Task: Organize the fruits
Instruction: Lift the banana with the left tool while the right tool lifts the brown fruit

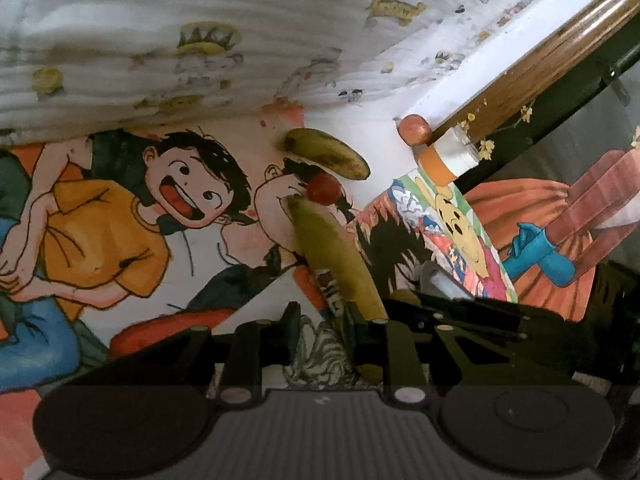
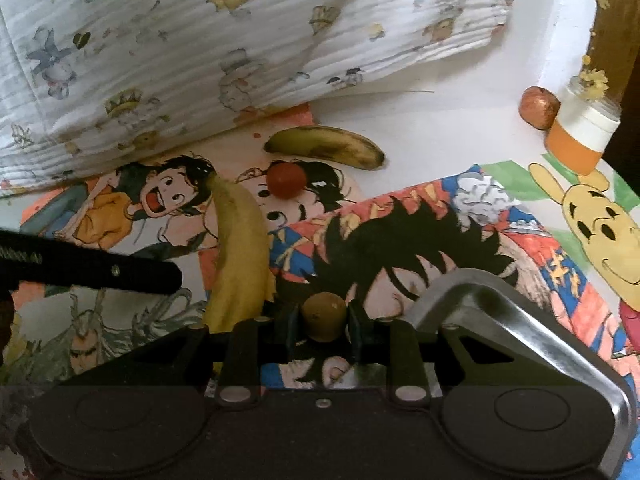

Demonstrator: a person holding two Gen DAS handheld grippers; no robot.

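Left wrist view: low over the drawings (image 1: 120, 216), facing forward along the fingers, tilted, banana (image 1: 336, 264) very near the lens. Right wrist view: just to the right, same heading, a little higher and level, kiwi (image 2: 323, 316) close between the fingers. Shared by both: banana (image 2: 236, 248), second banana (image 1: 326, 153) (image 2: 326, 146), tomato (image 1: 323, 189) (image 2: 286, 179), apple (image 1: 415, 129) (image 2: 539, 107), jar (image 1: 444, 158) (image 2: 582, 136), blanket (image 1: 200, 40) (image 2: 200, 40) behind.

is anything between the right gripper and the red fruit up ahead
The right gripper is shut on a brown fruit, so it's occupied. Beyond that, the printed cloth toward the red fruit looks bare; the near banana lies just left of that line.
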